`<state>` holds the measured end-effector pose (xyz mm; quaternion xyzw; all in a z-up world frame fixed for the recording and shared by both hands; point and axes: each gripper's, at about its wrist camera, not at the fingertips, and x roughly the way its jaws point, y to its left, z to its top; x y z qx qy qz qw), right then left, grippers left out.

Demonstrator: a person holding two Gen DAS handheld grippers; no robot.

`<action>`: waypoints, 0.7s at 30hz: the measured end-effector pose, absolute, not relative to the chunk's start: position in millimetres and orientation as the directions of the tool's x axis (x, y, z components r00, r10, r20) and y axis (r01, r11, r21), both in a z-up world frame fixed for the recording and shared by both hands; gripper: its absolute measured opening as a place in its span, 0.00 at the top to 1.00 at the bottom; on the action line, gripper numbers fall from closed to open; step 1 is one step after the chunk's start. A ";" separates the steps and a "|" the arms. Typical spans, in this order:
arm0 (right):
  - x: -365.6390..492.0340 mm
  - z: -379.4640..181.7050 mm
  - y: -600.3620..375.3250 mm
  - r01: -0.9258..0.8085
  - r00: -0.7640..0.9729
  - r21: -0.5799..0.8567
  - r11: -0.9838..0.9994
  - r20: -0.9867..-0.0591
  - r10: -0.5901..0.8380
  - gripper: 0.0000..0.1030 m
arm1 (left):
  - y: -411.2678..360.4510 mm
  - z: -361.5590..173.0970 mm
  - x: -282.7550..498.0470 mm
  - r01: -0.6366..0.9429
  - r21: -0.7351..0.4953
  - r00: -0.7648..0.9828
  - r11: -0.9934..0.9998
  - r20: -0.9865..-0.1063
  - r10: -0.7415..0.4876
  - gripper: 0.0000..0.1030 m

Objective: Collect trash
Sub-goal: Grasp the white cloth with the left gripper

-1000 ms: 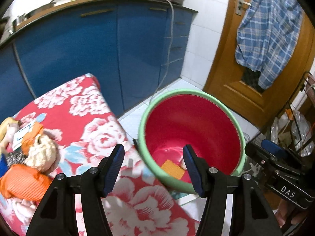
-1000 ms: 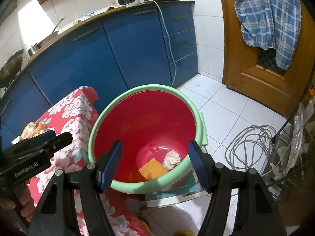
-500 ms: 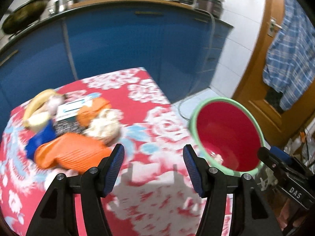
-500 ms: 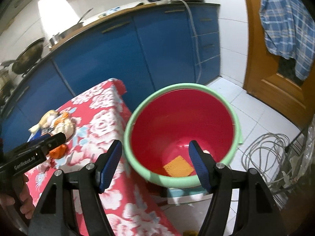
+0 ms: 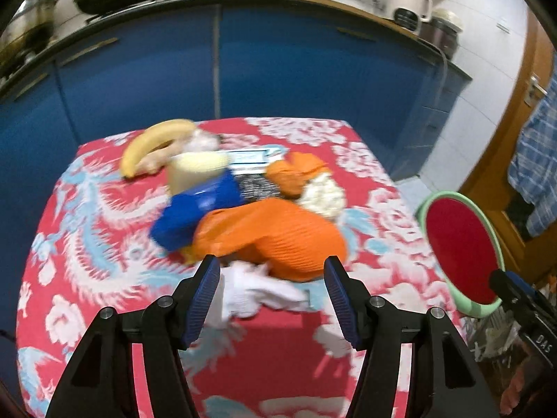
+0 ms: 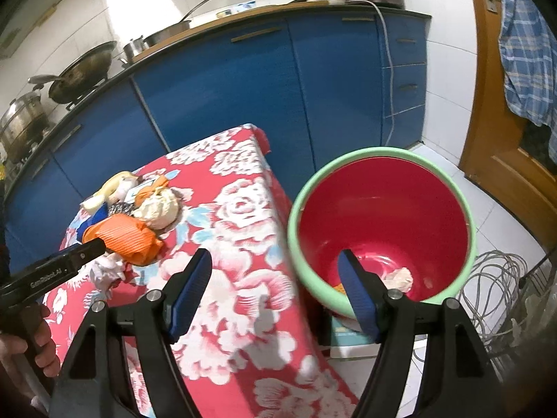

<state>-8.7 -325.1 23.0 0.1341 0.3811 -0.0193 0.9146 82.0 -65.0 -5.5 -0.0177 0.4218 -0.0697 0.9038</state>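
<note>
Left gripper wide open, empty, hovering over crumpled white tissue at lower centre, touching orange corrugated wrapper. Probably light, soft, crushable; best pinched mid-wad. Right gripper likewise agape, empty, beside red bucket, right.

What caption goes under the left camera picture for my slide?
Open left gripper hovering over white crumpled paper and an orange bag on the flowered table.

Red floral tablecloth, orange pleated wrapper, green-rimmed red bucket.
</note>
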 end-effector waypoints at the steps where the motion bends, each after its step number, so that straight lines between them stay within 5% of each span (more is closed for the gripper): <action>1: -7.5 23.2 -321.8 0.133 0.709 0.230 0.964 -0.702 0.069 0.26 | -59.3 -6.9 82.7 0.099 -0.092 0.634 0.991 -0.761 -0.135 0.38; 11: 2.9 24.8 -298.4 0.098 0.701 0.214 0.972 -0.708 0.085 0.26 | -23.2 -34.2 91.5 0.015 -0.106 0.605 0.994 -0.790 -0.093 0.30; 21: 17.2 22.8 -275.0 0.051 0.689 0.213 0.976 -0.715 0.121 0.26 | -17.0 -54.5 97.9 0.020 -0.238 0.564 0.971 -0.799 -0.208 0.27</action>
